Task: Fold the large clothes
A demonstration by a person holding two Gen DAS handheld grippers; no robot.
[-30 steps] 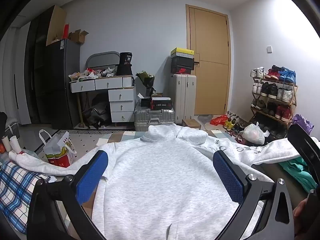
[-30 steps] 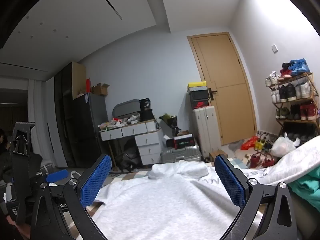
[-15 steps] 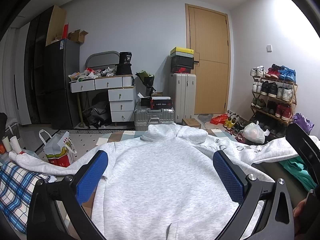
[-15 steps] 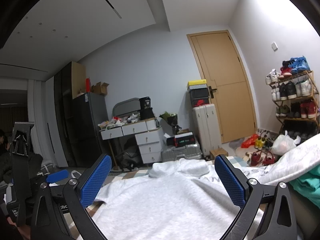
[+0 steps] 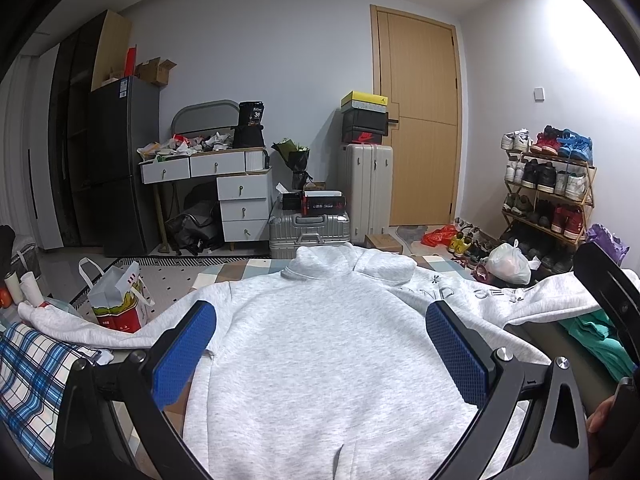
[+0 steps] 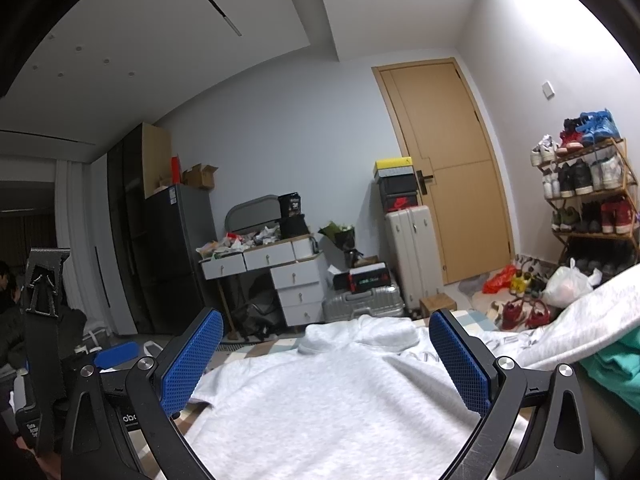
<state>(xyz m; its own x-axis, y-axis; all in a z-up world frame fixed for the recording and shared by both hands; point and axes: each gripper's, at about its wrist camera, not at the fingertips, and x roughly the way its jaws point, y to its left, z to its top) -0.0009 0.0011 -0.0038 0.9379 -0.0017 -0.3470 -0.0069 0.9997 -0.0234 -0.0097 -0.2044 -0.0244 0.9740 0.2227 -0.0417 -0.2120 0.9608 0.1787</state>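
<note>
A light grey hoodie (image 5: 324, 344) lies spread flat, hood at the far end, sleeves stretched out to both sides; printed lettering shows on its right sleeve (image 5: 492, 294). My left gripper (image 5: 320, 348) hovers open over the hoodie's lower body, blue pads wide apart, nothing between them. The same hoodie (image 6: 320, 392) fills the lower right wrist view, where my right gripper (image 6: 324, 360) is also open and empty above it, tilted up toward the room. The other gripper's black body (image 6: 44, 320) shows at that view's left edge.
A plaid blue cloth (image 5: 28, 376) lies at the left, a green garment (image 5: 600, 340) at the right. Beyond the hoodie stand a paper bag (image 5: 120, 300), silver suitcase (image 5: 308, 228), drawer desk (image 5: 224, 192), shoe rack (image 5: 548, 192) and wooden door (image 5: 420, 120).
The right wrist view has tilted slightly upward, showing more of the ceiling. The left gripper and the hoodie have barely moved. Both grippers stay open.
</note>
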